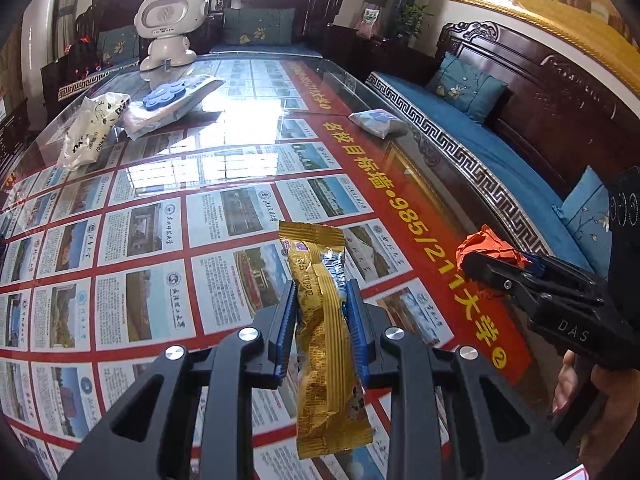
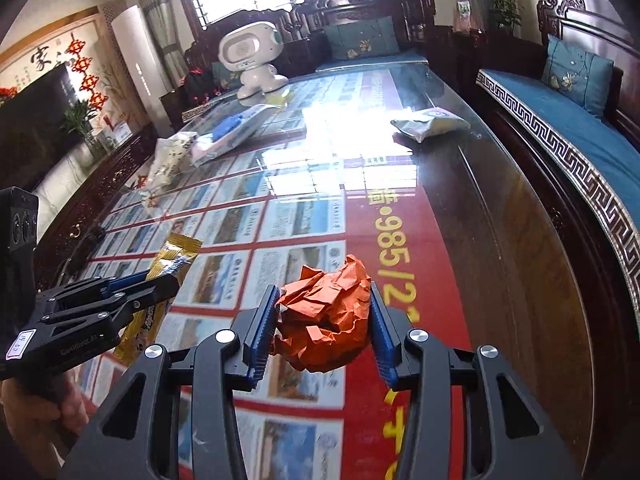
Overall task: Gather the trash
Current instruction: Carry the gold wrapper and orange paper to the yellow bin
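Observation:
A long gold snack wrapper (image 1: 324,340) hangs above the glass table (image 1: 160,208), pinched between the blue pads of my left gripper (image 1: 321,286), which is shut on it. In the right wrist view a crumpled orange paper ball (image 2: 324,316) sits between the pads of my right gripper (image 2: 324,292), also shut and held clear of the table. Each gripper shows in the other's view: the right gripper (image 1: 480,268) with the orange paper (image 1: 488,244) at the right, and the left gripper (image 2: 160,280) with the gold wrapper (image 2: 176,252) at the left.
Further back on the table lie a white plastic bag (image 1: 92,128), a wipes pack with a blue lid (image 1: 172,100) and a small pale packet (image 1: 378,120). A white toy robot (image 1: 168,28) stands at the far end. A blue-cushioned wooden bench (image 1: 500,152) runs along the right edge.

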A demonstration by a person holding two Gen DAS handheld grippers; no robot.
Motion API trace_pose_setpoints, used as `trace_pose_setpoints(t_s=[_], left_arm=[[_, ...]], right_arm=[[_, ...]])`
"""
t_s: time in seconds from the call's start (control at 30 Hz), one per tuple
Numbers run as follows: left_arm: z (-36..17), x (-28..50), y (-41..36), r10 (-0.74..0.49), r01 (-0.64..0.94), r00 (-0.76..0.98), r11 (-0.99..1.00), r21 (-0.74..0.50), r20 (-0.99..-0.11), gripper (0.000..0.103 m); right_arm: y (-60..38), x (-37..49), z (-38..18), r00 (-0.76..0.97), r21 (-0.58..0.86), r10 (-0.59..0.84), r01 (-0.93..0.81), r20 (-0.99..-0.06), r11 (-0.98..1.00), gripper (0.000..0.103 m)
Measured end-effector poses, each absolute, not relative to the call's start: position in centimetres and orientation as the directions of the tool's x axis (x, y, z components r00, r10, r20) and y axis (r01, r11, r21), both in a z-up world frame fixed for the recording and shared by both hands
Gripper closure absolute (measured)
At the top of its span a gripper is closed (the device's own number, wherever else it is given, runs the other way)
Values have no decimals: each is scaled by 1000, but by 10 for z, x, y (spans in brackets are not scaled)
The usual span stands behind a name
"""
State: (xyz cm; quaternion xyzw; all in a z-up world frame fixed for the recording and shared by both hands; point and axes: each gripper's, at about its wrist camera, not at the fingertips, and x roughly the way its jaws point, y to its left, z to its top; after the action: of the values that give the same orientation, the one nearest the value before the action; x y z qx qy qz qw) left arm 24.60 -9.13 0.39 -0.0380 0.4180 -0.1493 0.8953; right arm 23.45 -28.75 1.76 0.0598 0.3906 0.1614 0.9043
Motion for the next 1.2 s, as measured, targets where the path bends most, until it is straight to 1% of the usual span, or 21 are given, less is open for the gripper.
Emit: trace_pose_setpoints(t_s=[0.23,0.43,0.77,0.87,1.0,1.2], left_arm=[[19,166,-91,-347,297,603,933,-201,-719,77],[31,94,-83,-355,325,626,928,-181,-695,77],[13,-36,-99,-410,407,601,896,-179,-686,77],[10,-67,-103,-426,431,601,885,-174,-676,77],[4,-108,-107,-438,465,604,872,-152,-666,77],[-27,-153,-105,-447,488,564,859,-156,-695,77]], right_arm=[[-273,149,38,649,251,394,-305,-651,918,61],[-265,71,50,665,245,419,-344,-618,906,61],[-259,-55,55,688,221,437,-384,-579,897,61],[-257,-84,53,700,183,414,-383,-582,905,60],[-255,-118,42,699,171,408,-386,-587,907,60],[-249,-167,6,676,167,397,-380,-621,910,60]])
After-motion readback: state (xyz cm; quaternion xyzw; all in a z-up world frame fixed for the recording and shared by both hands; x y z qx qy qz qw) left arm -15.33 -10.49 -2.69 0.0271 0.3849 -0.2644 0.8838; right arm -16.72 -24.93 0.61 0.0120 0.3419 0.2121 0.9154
